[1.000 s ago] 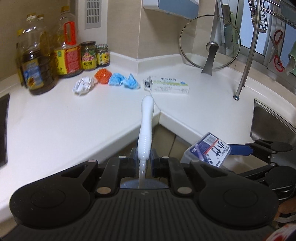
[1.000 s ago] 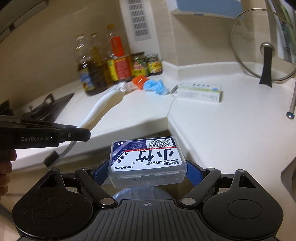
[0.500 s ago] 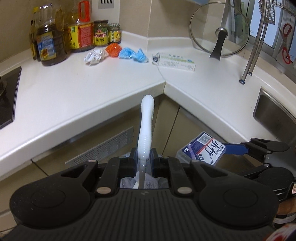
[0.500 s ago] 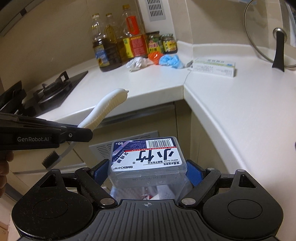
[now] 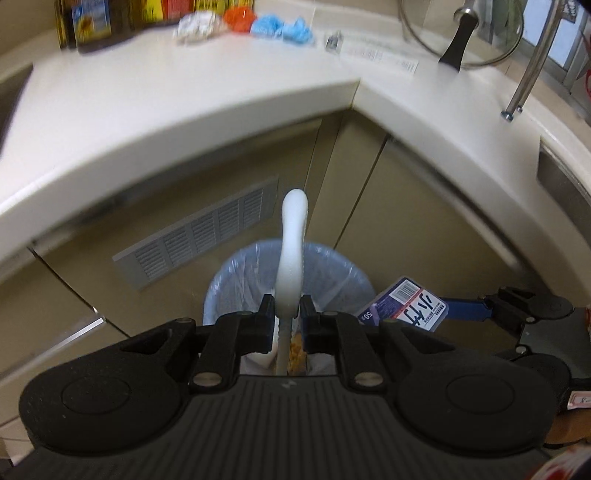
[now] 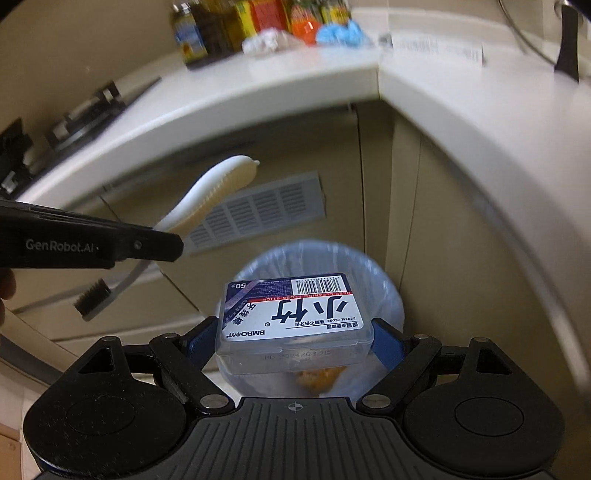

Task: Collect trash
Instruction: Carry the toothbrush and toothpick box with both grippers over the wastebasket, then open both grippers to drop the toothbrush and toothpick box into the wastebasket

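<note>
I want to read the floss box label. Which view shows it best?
The right wrist view: the floss box fills the centre, label and barcode legible, between the jaws. The left wrist view shows it small, angled, at the right edge.

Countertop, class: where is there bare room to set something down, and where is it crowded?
Bare: the white countertop in front of the bottles, and the stretch between the flat box and sink. Crowded: the back corner, with crumpled wads.

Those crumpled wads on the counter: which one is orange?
The orange wad sits between the white wad and the two blue wads, just before the bottles.
</note>
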Action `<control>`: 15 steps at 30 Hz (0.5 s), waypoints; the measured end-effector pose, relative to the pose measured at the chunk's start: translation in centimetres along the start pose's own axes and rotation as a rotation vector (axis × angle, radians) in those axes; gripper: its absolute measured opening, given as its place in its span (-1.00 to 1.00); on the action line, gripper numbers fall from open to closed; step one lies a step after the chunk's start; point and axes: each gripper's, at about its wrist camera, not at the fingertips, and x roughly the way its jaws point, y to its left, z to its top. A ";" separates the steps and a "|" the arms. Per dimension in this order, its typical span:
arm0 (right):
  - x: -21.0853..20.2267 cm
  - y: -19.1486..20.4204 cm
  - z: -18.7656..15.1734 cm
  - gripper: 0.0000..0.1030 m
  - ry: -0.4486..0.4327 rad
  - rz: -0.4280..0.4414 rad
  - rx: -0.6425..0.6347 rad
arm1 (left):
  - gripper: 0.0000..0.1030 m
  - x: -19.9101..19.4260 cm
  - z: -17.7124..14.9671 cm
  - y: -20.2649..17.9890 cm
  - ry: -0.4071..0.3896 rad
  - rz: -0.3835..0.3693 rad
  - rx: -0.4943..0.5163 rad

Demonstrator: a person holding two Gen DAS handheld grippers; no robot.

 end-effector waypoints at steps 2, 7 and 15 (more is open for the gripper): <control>1.1 -0.5 -0.5 0.67 0.022 -0.016 0.014 | -0.76 1.3 -0.4 0.4 0.025 -0.005 -0.006; 3.7 -1.6 -1.0 0.67 0.053 -0.044 0.034 | -0.76 4.7 -1.1 1.4 0.083 -0.019 -0.025; 6.8 -2.6 -0.9 0.67 0.069 -0.080 0.052 | -0.76 9.5 -1.9 2.4 0.147 -0.037 -0.059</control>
